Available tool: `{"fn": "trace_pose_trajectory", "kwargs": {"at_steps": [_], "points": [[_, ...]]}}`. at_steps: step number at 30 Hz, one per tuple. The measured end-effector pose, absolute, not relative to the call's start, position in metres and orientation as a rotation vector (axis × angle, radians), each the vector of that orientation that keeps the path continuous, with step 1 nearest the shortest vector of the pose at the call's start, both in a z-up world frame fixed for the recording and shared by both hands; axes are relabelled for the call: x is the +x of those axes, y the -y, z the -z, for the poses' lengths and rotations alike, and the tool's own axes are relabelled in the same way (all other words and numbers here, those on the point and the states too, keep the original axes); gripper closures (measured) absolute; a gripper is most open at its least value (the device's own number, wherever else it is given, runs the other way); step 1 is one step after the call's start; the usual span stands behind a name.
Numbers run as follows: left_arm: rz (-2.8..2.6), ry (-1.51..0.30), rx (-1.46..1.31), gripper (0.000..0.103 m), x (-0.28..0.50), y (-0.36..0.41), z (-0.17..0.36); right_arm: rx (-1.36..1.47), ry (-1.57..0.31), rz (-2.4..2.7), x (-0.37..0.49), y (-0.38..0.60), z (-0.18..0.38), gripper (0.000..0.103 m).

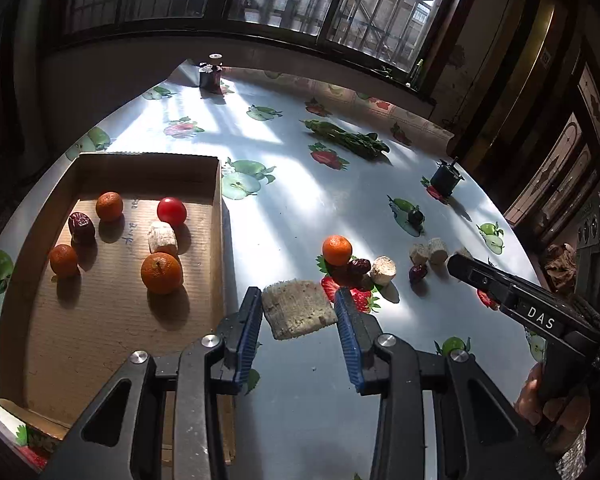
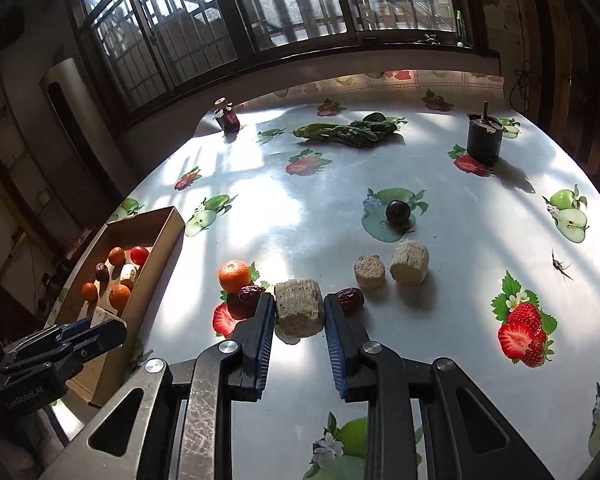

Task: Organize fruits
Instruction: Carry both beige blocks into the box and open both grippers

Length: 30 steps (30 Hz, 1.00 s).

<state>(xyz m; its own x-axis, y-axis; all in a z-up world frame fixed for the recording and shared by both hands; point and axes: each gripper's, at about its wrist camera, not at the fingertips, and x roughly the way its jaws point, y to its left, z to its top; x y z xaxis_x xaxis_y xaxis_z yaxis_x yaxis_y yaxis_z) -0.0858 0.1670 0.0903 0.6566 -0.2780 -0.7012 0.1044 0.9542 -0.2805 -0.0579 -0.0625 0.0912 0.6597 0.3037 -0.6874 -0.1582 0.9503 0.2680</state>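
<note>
My left gripper (image 1: 298,310) is shut on a pale cut chunk (image 1: 298,309), held above the table just right of the cardboard box (image 1: 100,312). The box holds three oranges (image 1: 161,273), a red tomato (image 1: 172,211), a dark date (image 1: 81,227) and a pale chunk (image 1: 163,238). My right gripper (image 2: 299,310) is shut on another pale chunk (image 2: 299,312) that rests on the table. Beside it lie an orange (image 2: 235,276), two dates (image 2: 251,295) (image 2: 350,300), two more pale chunks (image 2: 369,272) (image 2: 410,262) and a dark plum (image 2: 398,212).
Leafy greens (image 2: 346,133) lie at the back of the fruit-print table (image 2: 300,208). A black cylinder (image 2: 484,141) stands at the back right, a small dark jar (image 2: 229,118) at the back left. The left gripper also shows in the right wrist view (image 2: 88,330), near the box.
</note>
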Motion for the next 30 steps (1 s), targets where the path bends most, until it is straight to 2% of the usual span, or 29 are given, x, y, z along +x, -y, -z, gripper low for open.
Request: {"fn": "trace_pose_trajectory", "kwargs": {"at_steps": [7, 12, 20, 30], "points": [[0.007, -0.850, -0.205, 0.067, -0.074, -0.259, -0.086, 0.171, -0.846, -0.448, -0.051, -0.019, -0.101, 0.076], [-0.081, -0.931, -0.172, 0.067, -0.050, -0.294, -0.066, 0.096, -0.888, -0.553, -0.036, -0.090, -0.093, 0.076], [-0.109, -1.060, -0.191, 0.067, -0.032, -0.311, -0.030, -0.016, -1.021, -0.632, -0.014, -0.169, -0.048, 0.076], [-0.108, -1.056, -0.220, 0.064, -0.027, -0.314, -0.023, -0.058, -1.065, -0.626, -0.003, -0.190, -0.023, 0.075]]}}
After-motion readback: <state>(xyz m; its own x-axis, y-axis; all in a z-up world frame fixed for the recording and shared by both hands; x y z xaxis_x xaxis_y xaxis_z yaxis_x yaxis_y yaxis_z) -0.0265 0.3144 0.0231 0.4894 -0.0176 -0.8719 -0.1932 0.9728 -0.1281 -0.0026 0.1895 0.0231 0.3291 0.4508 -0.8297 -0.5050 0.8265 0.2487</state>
